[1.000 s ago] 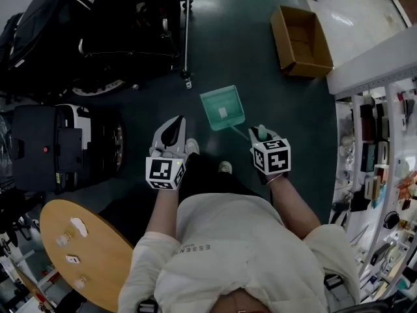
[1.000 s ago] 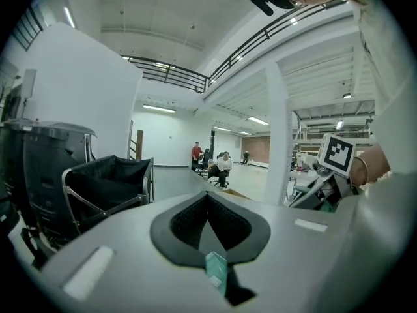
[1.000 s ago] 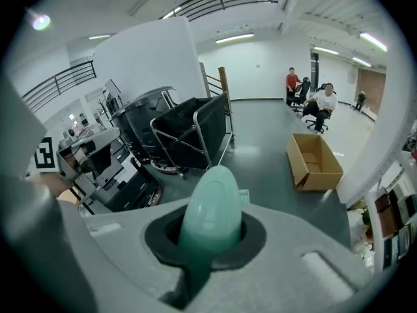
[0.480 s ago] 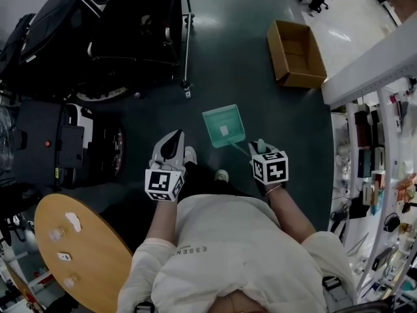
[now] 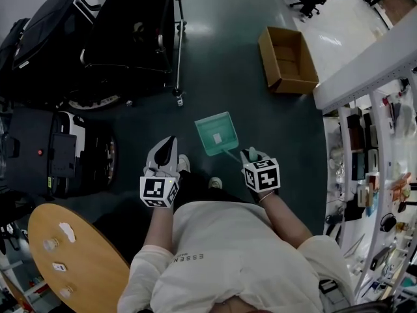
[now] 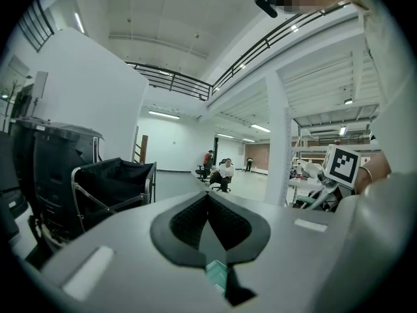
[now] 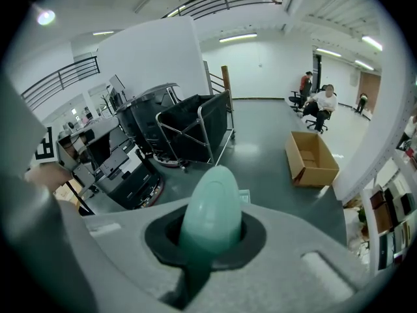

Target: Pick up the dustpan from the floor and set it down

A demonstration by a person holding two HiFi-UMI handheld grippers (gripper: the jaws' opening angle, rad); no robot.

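Note:
The teal dustpan (image 5: 216, 134) has a thin rod running back to a rounded teal handle (image 7: 210, 219). My right gripper (image 5: 251, 155) is shut on that handle and points steeply down. The pan sits out in front of my feet over the dark green floor; I cannot tell whether it touches the floor. My left gripper (image 5: 167, 147) is level beside it on the left, shut with nothing in it. In the left gripper view the pads (image 6: 189, 222) meet, and a sliver of the dustpan (image 6: 217, 276) shows below them.
An open cardboard box (image 5: 287, 59) lies on the floor ahead to the right. Black fabric carts (image 5: 133, 38) and a black machine (image 5: 58, 152) stand on the left. A round wooden table (image 5: 65, 253) is at my lower left, white shelving (image 5: 371, 168) on the right.
Both grippers and the dustpan have drifted a little to the left across the floor. The right grip on the handle is unchanged and the left stays shut.

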